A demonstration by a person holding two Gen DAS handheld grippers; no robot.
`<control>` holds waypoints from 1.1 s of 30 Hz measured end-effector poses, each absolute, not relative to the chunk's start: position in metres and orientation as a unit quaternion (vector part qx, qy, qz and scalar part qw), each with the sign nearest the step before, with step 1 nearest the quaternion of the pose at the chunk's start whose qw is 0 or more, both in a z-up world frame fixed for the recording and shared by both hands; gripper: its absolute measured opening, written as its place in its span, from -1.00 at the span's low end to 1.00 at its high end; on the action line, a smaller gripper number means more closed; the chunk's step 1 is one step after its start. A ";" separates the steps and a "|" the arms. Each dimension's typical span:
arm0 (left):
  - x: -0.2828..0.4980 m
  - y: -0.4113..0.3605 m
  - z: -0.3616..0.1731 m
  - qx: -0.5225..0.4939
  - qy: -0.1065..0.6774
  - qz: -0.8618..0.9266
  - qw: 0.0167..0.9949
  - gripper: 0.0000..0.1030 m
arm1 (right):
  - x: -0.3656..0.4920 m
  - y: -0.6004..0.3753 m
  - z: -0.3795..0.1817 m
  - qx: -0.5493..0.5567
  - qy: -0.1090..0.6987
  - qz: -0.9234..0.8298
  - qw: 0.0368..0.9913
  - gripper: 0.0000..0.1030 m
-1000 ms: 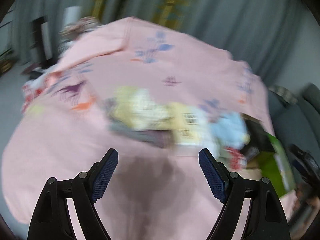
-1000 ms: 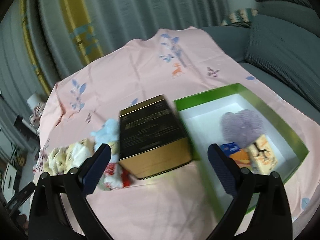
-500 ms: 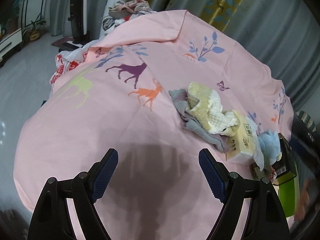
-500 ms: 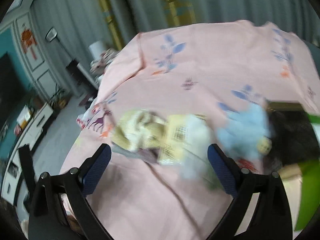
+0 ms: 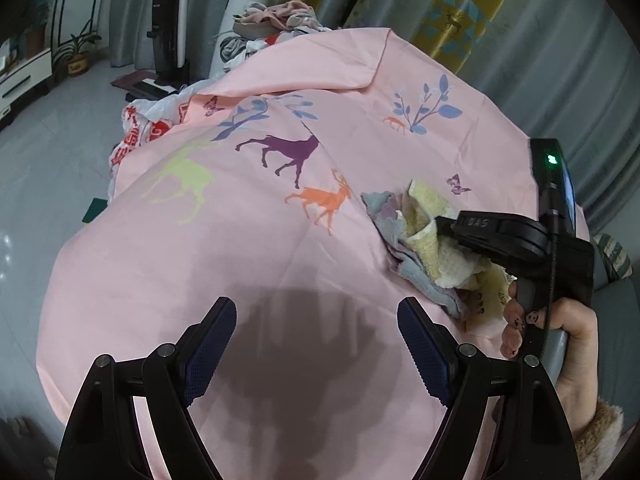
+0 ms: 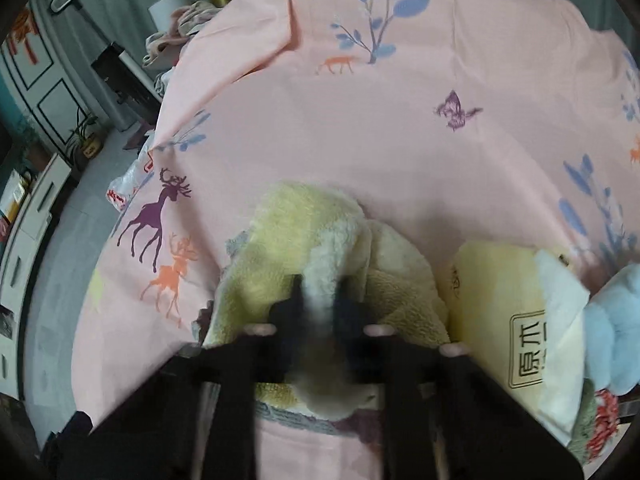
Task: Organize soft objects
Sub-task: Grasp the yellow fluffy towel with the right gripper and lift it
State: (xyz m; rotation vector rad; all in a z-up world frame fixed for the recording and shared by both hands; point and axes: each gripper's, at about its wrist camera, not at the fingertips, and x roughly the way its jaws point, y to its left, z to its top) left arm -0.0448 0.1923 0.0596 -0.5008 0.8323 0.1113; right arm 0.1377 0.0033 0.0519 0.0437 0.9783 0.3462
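Note:
A yellow and cream fluffy towel (image 6: 320, 248) lies in a heap on the pink printed sheet (image 6: 400, 120), on top of a grey cloth (image 5: 384, 216). My right gripper (image 6: 320, 300) is shut on a fold of the towel; it also shows in the left wrist view (image 5: 444, 226), reaching over the towel (image 5: 424, 220). My left gripper (image 5: 316, 344) is open and empty, low over bare sheet to the left of the heap. A yellow tissue pack (image 6: 504, 312) and a light blue plush toy (image 6: 612, 336) lie to the right of the towel.
The sheet (image 5: 240, 240) drapes over a rounded surface, with floor (image 5: 40, 160) to the left. A pile of clothes (image 5: 276, 20) and a black upright appliance (image 5: 170, 28) stand beyond the far edge. Grey curtains hang behind.
My right gripper has swung left from over the heap, come down onto the towel and shut on it. My left gripper has shifted little and stays open.

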 end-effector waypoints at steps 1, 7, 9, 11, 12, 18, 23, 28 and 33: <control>-0.045 0.192 0.060 -0.241 0.399 0.052 0.883 0.62 | 0.134 -0.001 0.058 0.037 0.459 0.178 0.870 -0.80; -0.046 0.188 0.062 -0.235 0.398 0.049 0.885 0.61 | 0.086 -0.027 0.125 0.067 0.384 0.232 0.891 -0.80; -0.047 0.185 0.063 -0.233 0.395 0.046 0.888 0.61 | 0.064 -0.040 0.146 0.067 0.357 0.243 0.899 -0.80; -0.048 0.181 0.065 -0.228 0.394 0.045 0.889 0.61 | 0.042 -0.050 0.157 0.064 0.335 0.254 0.905 -0.80; -0.049 0.179 0.065 -0.225 0.393 0.044 0.890 0.61 | 0.031 -0.056 0.158 0.062 0.329 0.259 0.906 -0.80; -0.053 0.164 0.066 -0.218 0.398 0.033 0.890 0.61 | -0.024 -0.090 0.124 0.051 0.354 0.263 0.896 -0.79; -0.056 0.143 0.065 -0.204 0.407 0.010 0.890 0.61 | -0.035 -0.101 0.063 0.050 0.448 0.250 0.857 -0.74; -0.058 0.121 0.058 -0.205 0.431 -0.036 0.878 0.61 | -0.030 -0.111 0.035 0.060 0.512 0.232 0.825 -0.52; -0.058 0.099 0.053 -0.198 0.450 -0.071 0.868 0.62 | -0.036 -0.137 0.061 0.090 0.467 0.230 0.849 0.48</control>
